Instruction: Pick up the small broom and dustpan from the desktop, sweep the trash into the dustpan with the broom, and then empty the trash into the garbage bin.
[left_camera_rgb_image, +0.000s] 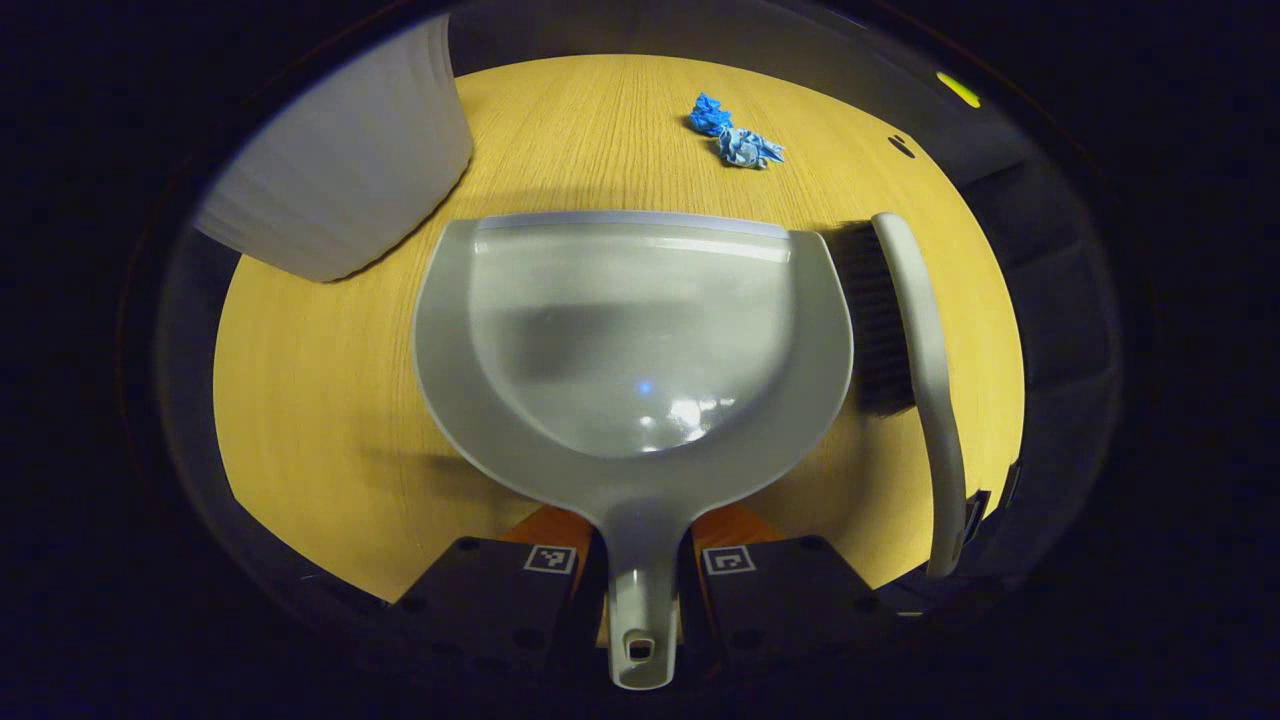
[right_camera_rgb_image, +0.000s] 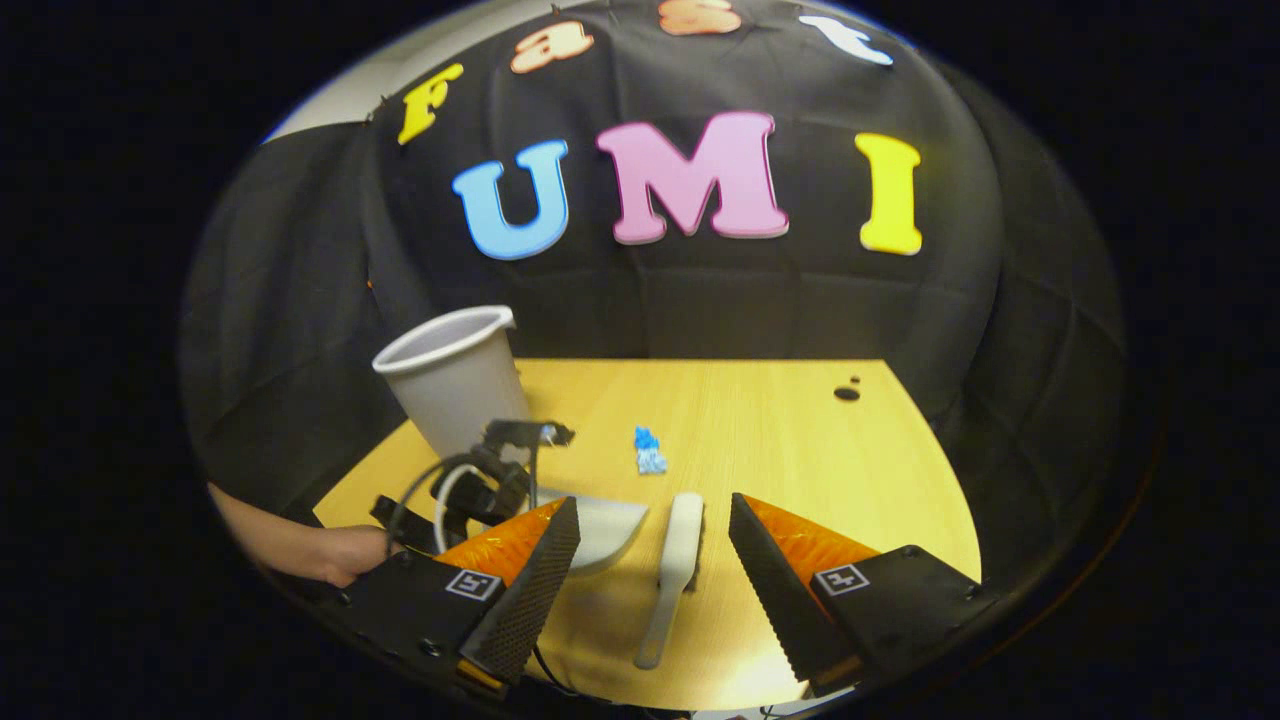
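Dustpan (left_camera_rgb_image: 640, 340): flat on tabletop (left_camera_rgb_image: 320, 400), handle pinched between fingers of left hand-held gripper (left_camera_rgb_image: 640, 575)
Broom (right_camera_rgb_image: 672, 560): lying just right of dustpan, ungrasped; right hand-held gripper (right_camera_rgb_image: 655, 570) spread wide above and around it
Trash (left_camera_rgb_image: 735, 135): crumpled blue scraps, beyond dustpan lip, unswept
Garbage bin (right_camera_rgb_image: 455, 385): upright, back left
Progress: early; broom pickup, sweeping, emptying all outstanding

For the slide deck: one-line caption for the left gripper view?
Left tongs closed on the grey dustpan handle, broom alongside, blue crumpled trash ahead on the wooden desktop.
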